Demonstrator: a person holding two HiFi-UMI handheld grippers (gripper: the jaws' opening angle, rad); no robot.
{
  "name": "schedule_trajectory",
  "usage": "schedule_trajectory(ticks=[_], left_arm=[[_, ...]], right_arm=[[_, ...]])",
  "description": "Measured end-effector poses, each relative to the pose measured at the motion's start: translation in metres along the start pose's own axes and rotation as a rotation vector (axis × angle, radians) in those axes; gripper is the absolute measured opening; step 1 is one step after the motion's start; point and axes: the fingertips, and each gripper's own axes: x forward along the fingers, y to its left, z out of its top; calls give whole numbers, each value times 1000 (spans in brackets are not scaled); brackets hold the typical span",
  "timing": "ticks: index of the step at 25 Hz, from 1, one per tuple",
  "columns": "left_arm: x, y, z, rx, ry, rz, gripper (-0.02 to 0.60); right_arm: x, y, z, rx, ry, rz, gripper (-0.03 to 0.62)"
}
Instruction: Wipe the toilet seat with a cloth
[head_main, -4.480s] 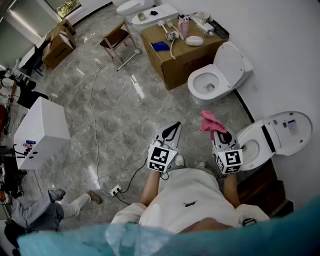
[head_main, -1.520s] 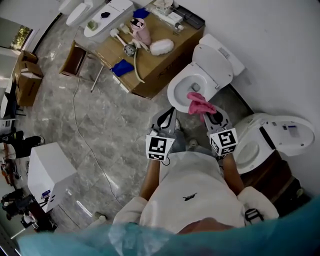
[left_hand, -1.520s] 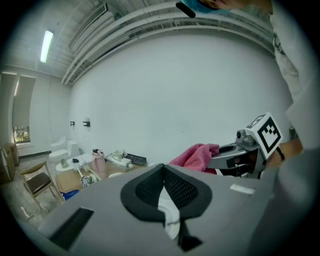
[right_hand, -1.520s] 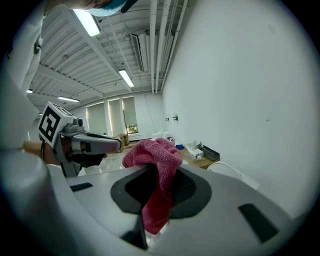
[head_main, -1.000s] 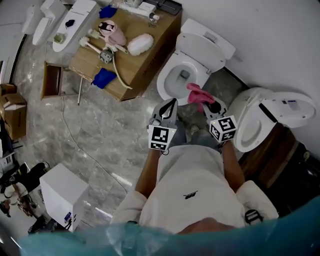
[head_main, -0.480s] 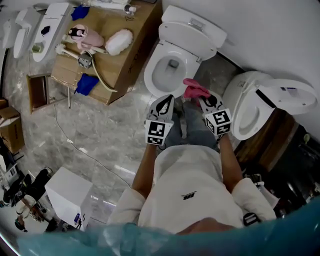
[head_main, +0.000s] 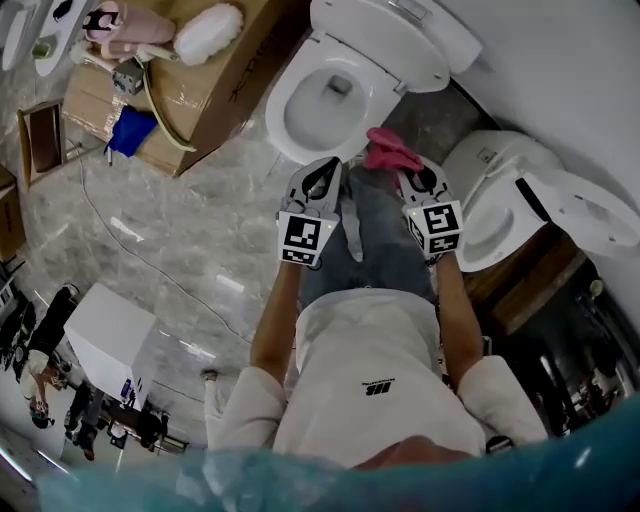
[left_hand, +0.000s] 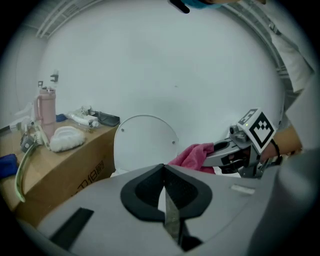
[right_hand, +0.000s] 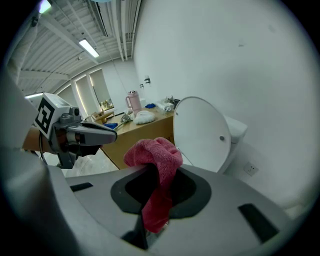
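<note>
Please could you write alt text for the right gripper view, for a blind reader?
The right gripper holds a pink cloth between its jaws, facing a white toilet with its lid raised before a white wall. The left gripper shows at the left, jaws shut.

A pink cloth in the right gripper, just beside the open toilet.

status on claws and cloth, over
Left claw shut, empty. Right claw shut on pink cloth. Cloth in air at open toilet's front, no contact seen. Path clear.
</note>
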Motion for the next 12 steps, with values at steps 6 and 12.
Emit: schedule_trajectory(ticks=[6,12], left_arm=[[41,6,-32,-33,30,16,6],[74,11,-66,-106,49,29,6]], right_arm=[[39,-32,-35,18,43,-3,54],[75,-49,-67,29,87,-7,54]])
